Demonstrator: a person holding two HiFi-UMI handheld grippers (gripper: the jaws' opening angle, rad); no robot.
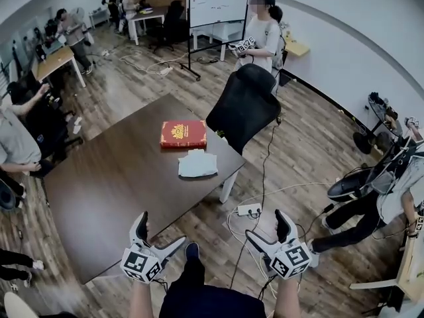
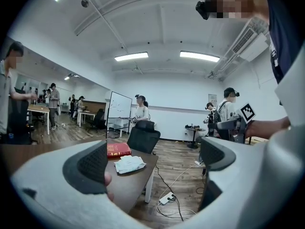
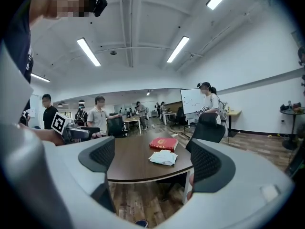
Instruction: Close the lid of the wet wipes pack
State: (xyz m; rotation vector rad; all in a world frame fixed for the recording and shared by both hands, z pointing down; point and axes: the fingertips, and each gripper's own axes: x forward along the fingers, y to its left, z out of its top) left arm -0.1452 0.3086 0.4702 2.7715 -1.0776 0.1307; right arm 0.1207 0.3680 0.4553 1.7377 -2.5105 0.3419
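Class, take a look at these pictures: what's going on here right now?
A person stands by the near end of a dark table, holding a left claw and a right claw. Both are open with nothing between them. The wet wipes pack lies at the table's far end, next to a red book and near a black office chair. Neither claw touches the pack. Its lid is too small to make out.
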